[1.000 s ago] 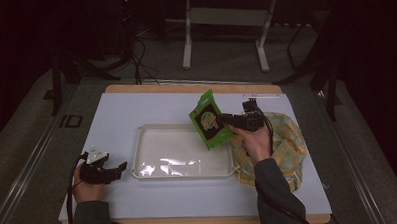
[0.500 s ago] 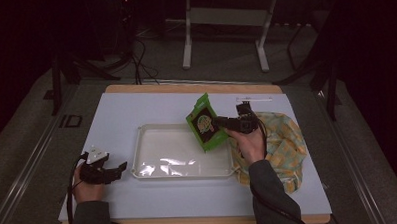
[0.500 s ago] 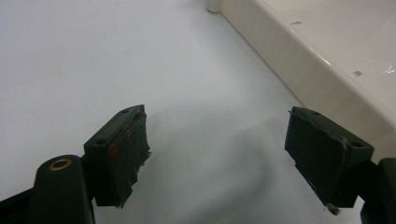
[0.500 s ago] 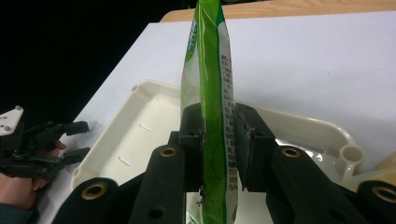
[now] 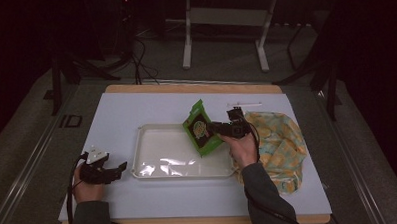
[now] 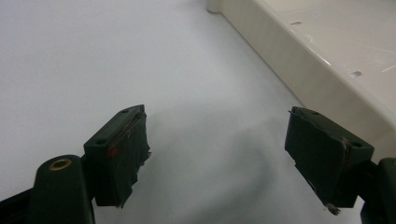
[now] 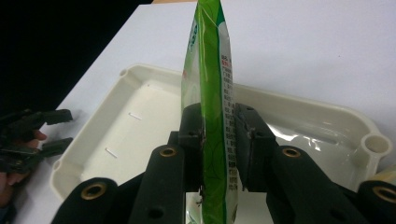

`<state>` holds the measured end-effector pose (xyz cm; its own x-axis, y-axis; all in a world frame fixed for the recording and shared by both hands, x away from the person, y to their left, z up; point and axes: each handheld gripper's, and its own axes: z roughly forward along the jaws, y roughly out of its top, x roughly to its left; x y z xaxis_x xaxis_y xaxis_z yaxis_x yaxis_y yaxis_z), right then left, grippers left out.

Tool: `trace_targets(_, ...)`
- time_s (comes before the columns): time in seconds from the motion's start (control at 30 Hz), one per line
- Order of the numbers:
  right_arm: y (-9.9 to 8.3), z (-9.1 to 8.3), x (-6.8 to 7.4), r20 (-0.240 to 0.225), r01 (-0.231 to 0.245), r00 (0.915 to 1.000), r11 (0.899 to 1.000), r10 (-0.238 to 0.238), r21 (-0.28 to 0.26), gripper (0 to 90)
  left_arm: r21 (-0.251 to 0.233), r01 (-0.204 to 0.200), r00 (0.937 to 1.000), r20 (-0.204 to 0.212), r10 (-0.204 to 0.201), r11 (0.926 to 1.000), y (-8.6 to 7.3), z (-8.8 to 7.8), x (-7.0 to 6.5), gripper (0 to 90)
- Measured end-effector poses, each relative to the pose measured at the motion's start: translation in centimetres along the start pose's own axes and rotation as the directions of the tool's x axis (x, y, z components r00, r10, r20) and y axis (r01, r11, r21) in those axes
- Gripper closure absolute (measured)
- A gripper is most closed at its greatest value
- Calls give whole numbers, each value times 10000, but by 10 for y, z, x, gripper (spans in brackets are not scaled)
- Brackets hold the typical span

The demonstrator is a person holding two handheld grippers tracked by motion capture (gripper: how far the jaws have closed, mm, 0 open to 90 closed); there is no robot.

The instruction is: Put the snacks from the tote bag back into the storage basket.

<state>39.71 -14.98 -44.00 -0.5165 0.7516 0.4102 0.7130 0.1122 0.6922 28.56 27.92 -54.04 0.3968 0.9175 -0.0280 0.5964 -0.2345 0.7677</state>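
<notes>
Your right gripper point(image 7: 217, 140) was clamped on the green packet point(image 7: 210, 70), held upright over the white tray point(image 5: 153, 169). It looked light, crinkly and slippery, so gripping the flat faces near the edge suited it. Your left gripper point(image 6: 233, 154) rested open on the table point(image 6: 70, 60).

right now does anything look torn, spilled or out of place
Nothing spilled. The padding on the left gripper's fingers looks frayed and peeling at the edges. The green packet is held tilted over the tray, not yet down.

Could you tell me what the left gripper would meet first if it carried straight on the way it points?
Probably the cream tray's near wall; the left gripper stands open and empty.
</notes>
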Motion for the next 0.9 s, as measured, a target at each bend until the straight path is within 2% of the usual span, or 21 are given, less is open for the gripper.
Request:
trace_targets(0.4,-8,7,0,352,159,9992,9996,-167,218,734,-2,-1,10000,-8,1,10000,0,0,0,217)
trace_targets(0.9,-22,22,-1,427,-81,9991,9992,65,380,721,29,-3,10000,5,3,10000,0,0,0,217)
